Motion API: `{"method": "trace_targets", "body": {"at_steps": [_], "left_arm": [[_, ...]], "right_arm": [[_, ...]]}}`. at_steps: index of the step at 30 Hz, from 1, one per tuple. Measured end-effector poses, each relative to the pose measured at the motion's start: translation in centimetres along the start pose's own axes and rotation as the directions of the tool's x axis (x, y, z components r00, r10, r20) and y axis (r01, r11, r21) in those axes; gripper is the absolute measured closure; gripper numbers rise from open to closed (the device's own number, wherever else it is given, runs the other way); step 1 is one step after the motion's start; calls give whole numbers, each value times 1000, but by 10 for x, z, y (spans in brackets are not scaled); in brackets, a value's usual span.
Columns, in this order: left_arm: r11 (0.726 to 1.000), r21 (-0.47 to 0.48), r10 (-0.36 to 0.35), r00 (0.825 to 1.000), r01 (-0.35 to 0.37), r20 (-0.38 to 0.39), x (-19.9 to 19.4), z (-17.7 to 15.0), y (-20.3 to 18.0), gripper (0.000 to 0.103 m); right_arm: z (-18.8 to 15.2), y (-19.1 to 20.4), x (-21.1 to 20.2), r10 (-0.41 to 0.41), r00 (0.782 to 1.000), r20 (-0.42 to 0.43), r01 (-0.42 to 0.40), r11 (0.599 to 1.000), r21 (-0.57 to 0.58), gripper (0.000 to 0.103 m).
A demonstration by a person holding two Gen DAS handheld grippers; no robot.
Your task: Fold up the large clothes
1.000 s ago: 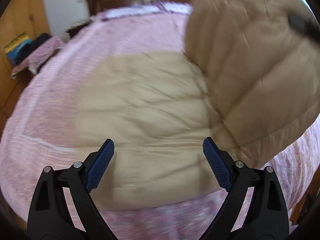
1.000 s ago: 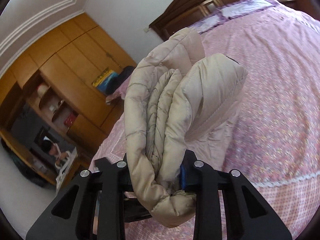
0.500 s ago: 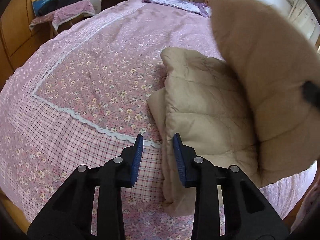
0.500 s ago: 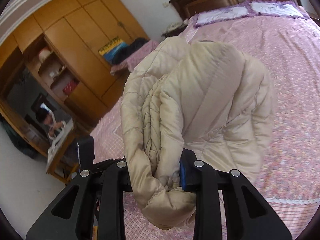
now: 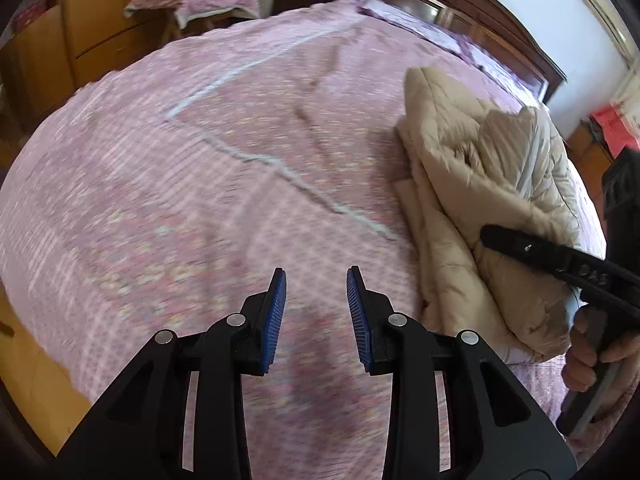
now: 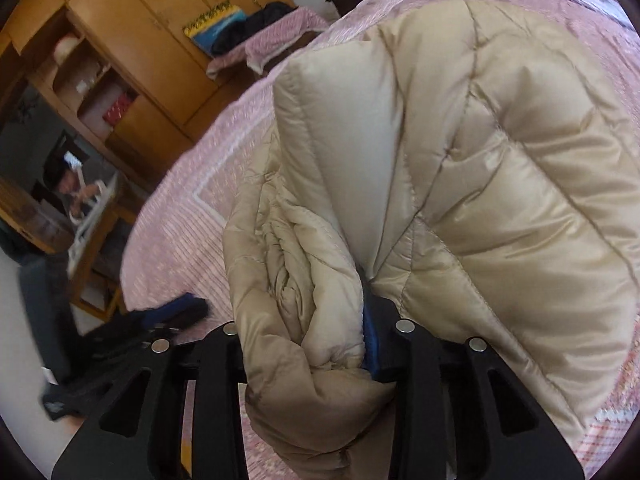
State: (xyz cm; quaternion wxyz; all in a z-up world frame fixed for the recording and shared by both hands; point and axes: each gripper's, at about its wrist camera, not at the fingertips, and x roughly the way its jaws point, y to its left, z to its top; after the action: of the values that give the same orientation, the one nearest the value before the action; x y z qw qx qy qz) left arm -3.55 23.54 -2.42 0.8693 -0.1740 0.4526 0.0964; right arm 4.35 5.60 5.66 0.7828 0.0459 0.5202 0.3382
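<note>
A beige quilted jacket (image 5: 480, 184) lies folded in layers on the right side of the pink bed (image 5: 200, 160). My left gripper (image 5: 316, 276) hovers over bare bedspread to the jacket's left, its blue pads a small gap apart with nothing between them. One black finger (image 5: 532, 248) of my right gripper rests across the bundle, with a hand (image 5: 588, 356) on its handle. In the right wrist view my right gripper (image 6: 304, 328) has a bunched fold of the jacket (image 6: 500, 140) between its jaws, which are opening. The left gripper (image 6: 172, 314) shows blurred at lower left.
A dark wooden headboard (image 5: 460, 4) and pillows stand at the bed's far end. A small table under a pink cloth (image 5: 200, 0) holds dark things beside the bed. Wooden wardrobes (image 6: 132, 40) line the wall. A person (image 6: 76, 184) is by a desk at far left.
My left gripper narrowed from wide open and swung left, off the jacket, over bare bedspread. The right gripper came down with the jacket bundle, which now rests on the bed.
</note>
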Motion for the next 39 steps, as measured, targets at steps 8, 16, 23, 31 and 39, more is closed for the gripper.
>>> {"method": "trace_targets", "body": {"at_steps": [8,16,23,31,39], "left_arm": [[999,-37,38,999,-38,-10,-12,-3,34,71],[1000,10,18,1000,-18,-1,-39,10,30,54],[993,115,-39,999,38,12,-58,31,-4,43],[970,178,-168,986,168,-17,-46,56,-61,40],[949,164,-261,963,269,-69,-8,78,-102,19]], "right_arm": [[-3,8,4,17,1000,16,-17,1000,-14,60],[-3,34,-41,101,993,59,-100,995,-15,27],[-13,42,-110,133,979,157,-130,991,-27,20],[-37,-21,-147,16,971,237,-52,988,144,18],[-56,-85,-151,-78,968,239,-2,948,318,17]]}}
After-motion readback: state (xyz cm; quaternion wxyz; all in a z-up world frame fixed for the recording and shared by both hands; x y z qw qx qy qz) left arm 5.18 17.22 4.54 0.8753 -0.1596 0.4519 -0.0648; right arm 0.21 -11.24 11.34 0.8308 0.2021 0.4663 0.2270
